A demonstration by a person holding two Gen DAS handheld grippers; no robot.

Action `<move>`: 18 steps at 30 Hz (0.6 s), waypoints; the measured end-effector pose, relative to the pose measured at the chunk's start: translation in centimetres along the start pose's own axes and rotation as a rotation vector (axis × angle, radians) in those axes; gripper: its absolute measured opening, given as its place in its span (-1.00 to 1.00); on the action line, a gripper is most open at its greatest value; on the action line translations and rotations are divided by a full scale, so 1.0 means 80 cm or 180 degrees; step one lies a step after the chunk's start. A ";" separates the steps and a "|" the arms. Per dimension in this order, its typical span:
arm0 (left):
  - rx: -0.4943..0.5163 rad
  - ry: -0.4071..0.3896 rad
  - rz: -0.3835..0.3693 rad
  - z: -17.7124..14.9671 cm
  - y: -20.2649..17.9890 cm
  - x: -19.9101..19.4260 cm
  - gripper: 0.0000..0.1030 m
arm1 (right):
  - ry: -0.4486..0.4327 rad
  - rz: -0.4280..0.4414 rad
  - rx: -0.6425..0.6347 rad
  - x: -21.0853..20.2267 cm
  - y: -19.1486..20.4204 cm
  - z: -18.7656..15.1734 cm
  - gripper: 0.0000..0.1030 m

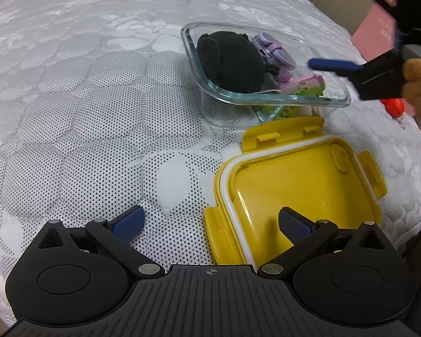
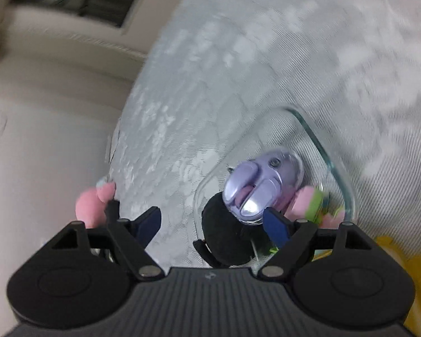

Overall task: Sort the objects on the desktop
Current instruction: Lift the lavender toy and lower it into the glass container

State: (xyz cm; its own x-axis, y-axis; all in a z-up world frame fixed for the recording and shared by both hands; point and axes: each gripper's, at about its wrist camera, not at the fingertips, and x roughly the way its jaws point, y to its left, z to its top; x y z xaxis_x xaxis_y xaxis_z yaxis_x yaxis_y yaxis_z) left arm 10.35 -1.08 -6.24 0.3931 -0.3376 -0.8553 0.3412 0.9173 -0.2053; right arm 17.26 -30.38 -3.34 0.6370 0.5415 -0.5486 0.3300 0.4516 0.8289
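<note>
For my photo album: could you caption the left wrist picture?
Open left gripper above a yellow lid; beyond, a glass box holding a black toy.

Your left gripper (image 1: 210,224) points steeply down, jaws spread wide, nothing between the blue pads (image 1: 127,226). Both black finger arms splay out evenly from the ribbed body.

Your right gripper (image 2: 214,224) also stands wide open, empty between the pads (image 2: 276,229), tilted down at a shallower angle. From the left wrist view it sits far right, blurred, one finger high and one low, so it is rolled on its side. Your hand (image 1: 418,84) grips its handle at the right edge.
</note>
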 end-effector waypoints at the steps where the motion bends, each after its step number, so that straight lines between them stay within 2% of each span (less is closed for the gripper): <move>1: -0.0004 -0.0001 -0.0006 -0.001 0.001 0.000 1.00 | 0.0033 -0.0011 0.0144 0.008 -0.006 0.004 0.53; 3: -0.0003 0.0002 -0.0011 -0.002 0.002 0.000 1.00 | 0.0096 -0.0068 0.0362 0.022 -0.013 0.013 0.49; 7: -0.0008 0.0002 -0.0014 -0.002 0.002 0.000 1.00 | 0.0009 -0.0163 0.0511 0.038 -0.015 0.017 0.52; 9: 0.0013 0.0001 -0.0012 -0.003 0.002 0.000 1.00 | -0.0189 -0.0319 0.0519 0.038 -0.013 0.018 0.36; 10: 0.0027 -0.0001 -0.0017 -0.004 0.002 0.000 1.00 | -0.0247 -0.0418 0.0425 0.036 -0.008 0.020 0.22; 11: 0.0027 -0.0003 -0.0028 -0.004 0.003 -0.001 1.00 | -0.0254 -0.0503 0.0244 0.034 0.000 0.022 0.19; 13: 0.0023 -0.0008 -0.0053 -0.004 0.005 -0.001 1.00 | -0.0250 -0.0596 -0.0383 0.029 0.022 0.023 0.19; 15: -0.0026 -0.0018 -0.0082 -0.002 0.008 -0.001 1.00 | -0.0329 -0.0765 -0.1177 0.021 0.051 0.011 0.19; 18: -0.0062 -0.0027 -0.0094 0.000 0.009 0.000 1.00 | -0.0401 -0.1213 -0.2217 0.018 0.087 -0.007 0.24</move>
State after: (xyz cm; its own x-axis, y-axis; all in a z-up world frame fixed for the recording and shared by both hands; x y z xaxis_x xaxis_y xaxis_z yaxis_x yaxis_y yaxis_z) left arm 10.63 -0.39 -6.37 0.3903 -0.3664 -0.8446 0.3362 0.9108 -0.2397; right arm 20.04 -26.07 1.58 0.6557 0.1958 -0.7292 0.0565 0.9504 0.3060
